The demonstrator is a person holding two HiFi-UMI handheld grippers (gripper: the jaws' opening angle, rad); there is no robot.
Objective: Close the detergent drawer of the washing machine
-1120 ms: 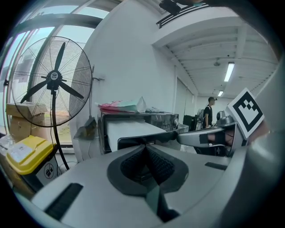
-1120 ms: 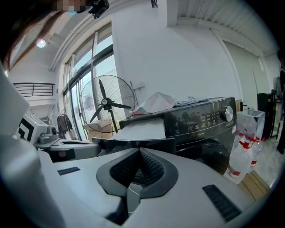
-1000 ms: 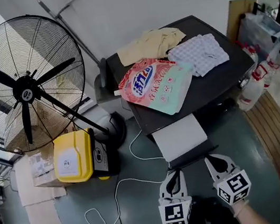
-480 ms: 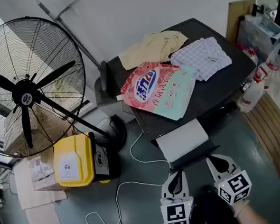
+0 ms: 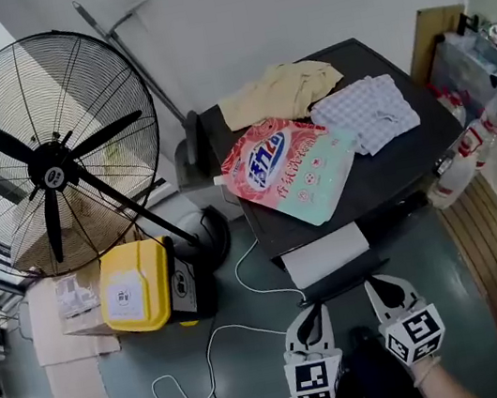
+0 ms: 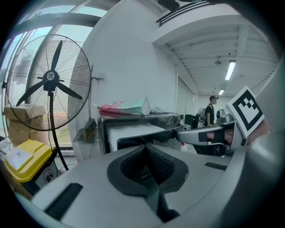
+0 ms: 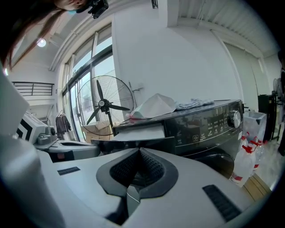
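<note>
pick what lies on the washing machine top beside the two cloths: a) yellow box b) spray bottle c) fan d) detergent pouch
d: the pink detergent pouch lies flat on the dark top of the washing machine, beside the beige cloth and the checked cloth.

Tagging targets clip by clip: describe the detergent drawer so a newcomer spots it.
Find the dark washing machine beside the big fan. At its front edge the detergent drawer sticks out: a pale tray with a dark front panel. The pouch and clothes lie on top; only it projects forward.
</note>
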